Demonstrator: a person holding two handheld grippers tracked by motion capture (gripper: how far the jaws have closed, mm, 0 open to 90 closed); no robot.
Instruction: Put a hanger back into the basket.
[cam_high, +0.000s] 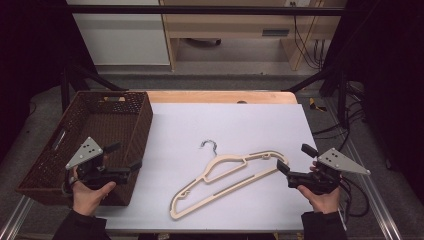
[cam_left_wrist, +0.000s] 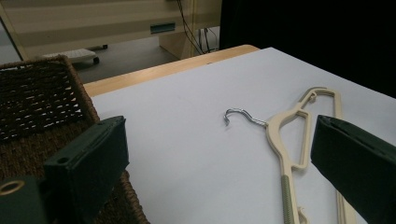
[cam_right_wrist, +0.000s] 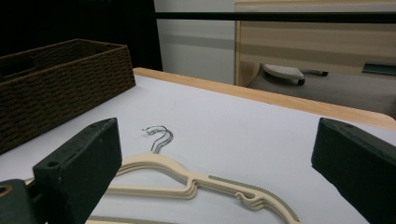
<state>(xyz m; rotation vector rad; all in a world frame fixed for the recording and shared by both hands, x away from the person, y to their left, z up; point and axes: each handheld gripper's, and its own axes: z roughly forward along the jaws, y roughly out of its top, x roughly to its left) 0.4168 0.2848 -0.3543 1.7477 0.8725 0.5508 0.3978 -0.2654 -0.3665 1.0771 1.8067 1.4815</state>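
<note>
Hangers (cam_high: 227, 181) lie stacked btwn your grippers, both w/ jaws wide and empty, so bring right gripper (cam_high: 289, 161) low onto the near arm.

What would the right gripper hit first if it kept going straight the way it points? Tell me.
Most likely the cream hangers: the right gripper, jaws open, points across the white sheet at their near shoulder end, with nothing in between. Its height above the sheet is hard to judge.
</note>
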